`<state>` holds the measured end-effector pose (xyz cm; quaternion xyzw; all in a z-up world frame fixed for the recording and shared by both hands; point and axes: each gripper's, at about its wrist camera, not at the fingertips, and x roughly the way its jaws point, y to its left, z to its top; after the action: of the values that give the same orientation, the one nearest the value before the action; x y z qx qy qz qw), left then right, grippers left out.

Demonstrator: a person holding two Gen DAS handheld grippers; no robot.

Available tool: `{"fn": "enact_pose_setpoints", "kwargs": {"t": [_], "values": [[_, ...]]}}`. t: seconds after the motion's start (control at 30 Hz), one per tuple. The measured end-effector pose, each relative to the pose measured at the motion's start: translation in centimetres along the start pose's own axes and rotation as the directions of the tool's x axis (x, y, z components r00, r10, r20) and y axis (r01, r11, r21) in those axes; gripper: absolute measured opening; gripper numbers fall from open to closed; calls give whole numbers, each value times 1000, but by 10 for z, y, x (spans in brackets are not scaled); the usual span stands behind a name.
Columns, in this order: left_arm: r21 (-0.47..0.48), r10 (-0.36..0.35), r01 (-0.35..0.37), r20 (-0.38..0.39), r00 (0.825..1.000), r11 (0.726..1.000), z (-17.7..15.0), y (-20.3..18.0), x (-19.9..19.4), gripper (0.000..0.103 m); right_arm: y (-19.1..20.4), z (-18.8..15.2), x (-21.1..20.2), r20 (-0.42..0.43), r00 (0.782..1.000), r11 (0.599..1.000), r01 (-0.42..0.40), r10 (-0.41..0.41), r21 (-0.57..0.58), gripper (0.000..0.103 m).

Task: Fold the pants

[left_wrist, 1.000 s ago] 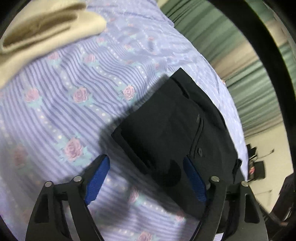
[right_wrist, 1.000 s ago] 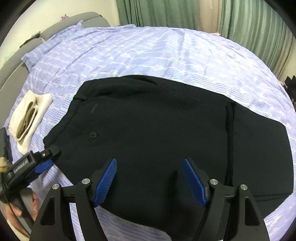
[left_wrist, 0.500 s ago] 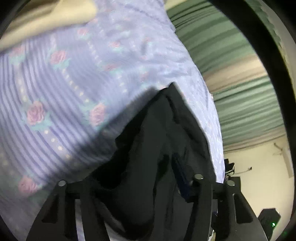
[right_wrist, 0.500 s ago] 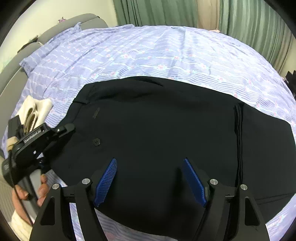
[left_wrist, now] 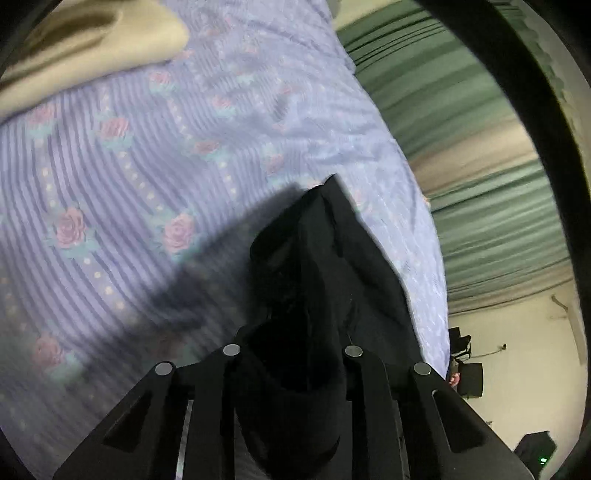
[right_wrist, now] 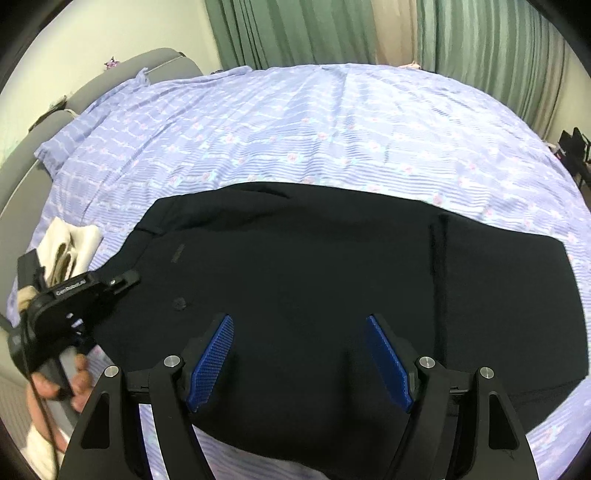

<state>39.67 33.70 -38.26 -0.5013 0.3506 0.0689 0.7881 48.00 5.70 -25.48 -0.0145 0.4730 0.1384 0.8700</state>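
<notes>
A: At the left edge of the bed (right_wrist: 332,122) we see a folded cream cloth (right_wrist: 70,243), and just right of it our left gripper (right_wrist: 123,278) on the waistband corner of the black pants (right_wrist: 314,288).

B: Its jaws are closing, and in the left wrist view the dark fabric (left_wrist: 295,314) is bunched between them, lifted off the striped, rose-printed sheet (left_wrist: 110,184). We can't quite make out the pads under the cloth, though they seem to be pressing on it.

A: The rest of the pants lies flat across the near half of the bed, waist to the left, legs running toward the right edge, with a back-pocket button (right_wrist: 180,303) showing.

B: Our right gripper (right_wrist: 299,360) hovers over the middle of the pants, jaws wide apart, blue pads (right_wrist: 212,360) holding nothing. Green curtains (right_wrist: 295,33) hang behind the far edge.
</notes>
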Motion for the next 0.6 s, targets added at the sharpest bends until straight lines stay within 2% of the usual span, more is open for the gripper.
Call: {"fn": "enact_pose_setpoints", "kwargs": {"t": [0.1, 0.17, 0.3, 0.37, 0.53, 0.6], "values": [[131, 5, -12, 57, 998, 991, -5, -52, -26, 17, -19, 0, -20, 22, 1000, 999, -12, 11, 32, 74], [244, 3, -27, 98, 995, 969, -12, -98, -43, 17, -36, -1, -38, 43, 999, 999, -5, 3, 50, 74], [449, -33, -41, 156, 987, 893, -38, -185, -63, 17, -78, -3, -82, 94, 995, 996, 25, -34, 90, 74], [546, -59, -38, 158, 986, 837, -57, -232, -61, 17, -103, -6, -105, 115, 992, 992, 44, -58, 115, 74], [675, -93, -5, 109, 990, 738, -111, -317, -45, 17, -172, -23, -162, 159, 979, 976, 97, -129, 196, 75], [705, -93, 7, 84, 992, 709, -131, -350, -31, 17, -203, -31, -181, 169, 973, 965, 113, -155, 236, 75]]}}
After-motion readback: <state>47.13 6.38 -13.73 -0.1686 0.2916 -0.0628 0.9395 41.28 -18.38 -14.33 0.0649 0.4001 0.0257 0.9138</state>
